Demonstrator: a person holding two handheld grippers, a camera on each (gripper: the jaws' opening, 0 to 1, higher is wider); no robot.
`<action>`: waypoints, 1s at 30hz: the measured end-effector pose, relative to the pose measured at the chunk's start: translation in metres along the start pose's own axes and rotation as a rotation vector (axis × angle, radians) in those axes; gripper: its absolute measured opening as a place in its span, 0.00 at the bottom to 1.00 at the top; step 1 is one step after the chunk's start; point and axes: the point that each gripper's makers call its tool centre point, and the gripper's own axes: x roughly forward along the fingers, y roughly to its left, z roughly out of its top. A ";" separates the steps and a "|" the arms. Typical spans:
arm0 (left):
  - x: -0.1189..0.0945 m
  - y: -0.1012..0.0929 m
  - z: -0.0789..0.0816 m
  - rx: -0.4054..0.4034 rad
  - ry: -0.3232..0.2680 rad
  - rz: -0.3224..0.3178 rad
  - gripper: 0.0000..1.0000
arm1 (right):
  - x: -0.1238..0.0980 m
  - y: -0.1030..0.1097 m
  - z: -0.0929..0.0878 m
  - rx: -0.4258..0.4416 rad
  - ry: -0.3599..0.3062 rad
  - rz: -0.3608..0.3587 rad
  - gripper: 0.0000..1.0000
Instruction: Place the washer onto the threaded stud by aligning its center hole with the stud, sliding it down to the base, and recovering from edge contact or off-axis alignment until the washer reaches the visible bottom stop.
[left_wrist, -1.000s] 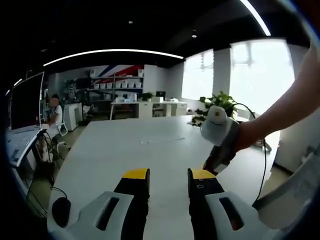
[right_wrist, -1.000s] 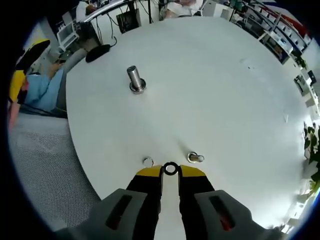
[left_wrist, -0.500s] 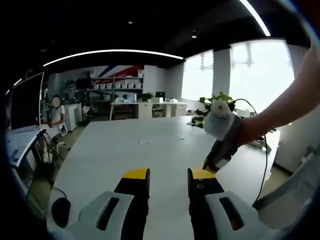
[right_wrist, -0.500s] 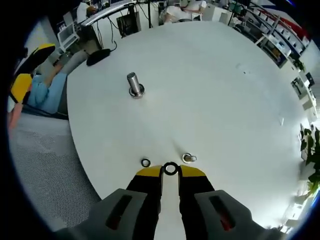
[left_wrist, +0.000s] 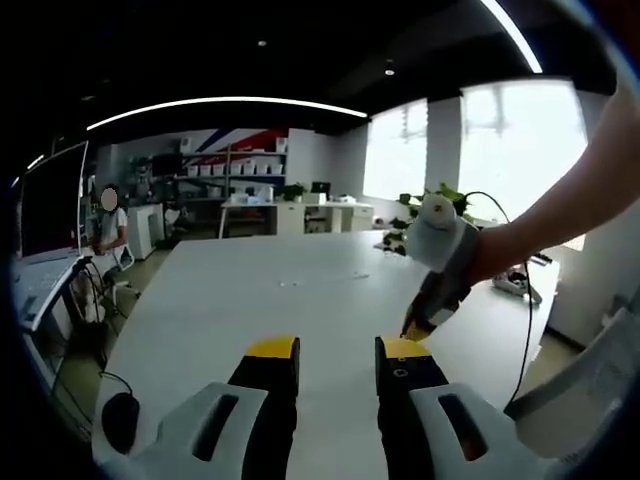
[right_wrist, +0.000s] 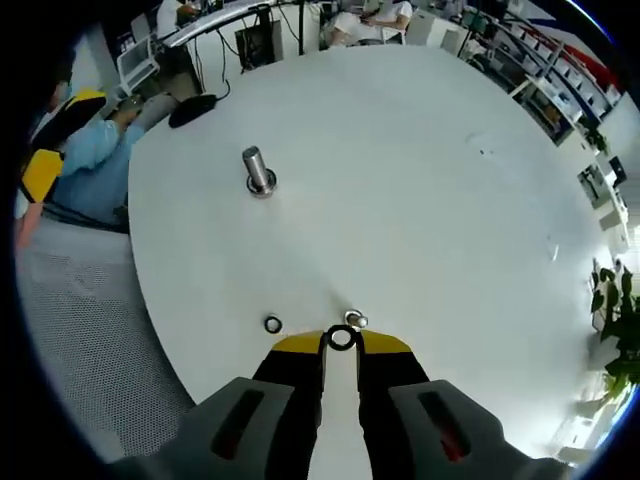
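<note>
While pinched by right claw (right_wrist: 341, 342), dark ring washer (right_wrist: 341, 338).

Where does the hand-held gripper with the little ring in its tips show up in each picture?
Left gripper view: the right hand-held gripper comes in from the right, above the white table.
Right gripper view: it rises from the bottom centre, the ring between its tips.
Shared landmark: the white table.

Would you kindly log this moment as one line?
right gripper: shut on washer | stud: bare, upright on table | left gripper: open, idle
</note>
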 end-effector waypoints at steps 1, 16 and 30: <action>0.000 0.000 0.000 -0.001 0.000 0.000 0.28 | 0.000 0.000 0.000 -0.001 0.001 0.000 0.13; 0.001 0.000 -0.002 -0.011 0.008 -0.003 0.28 | 0.013 -0.010 -0.002 -0.027 0.036 0.001 0.13; 0.000 -0.001 -0.002 -0.021 0.005 -0.007 0.28 | 0.021 -0.013 0.000 -0.039 0.051 0.011 0.13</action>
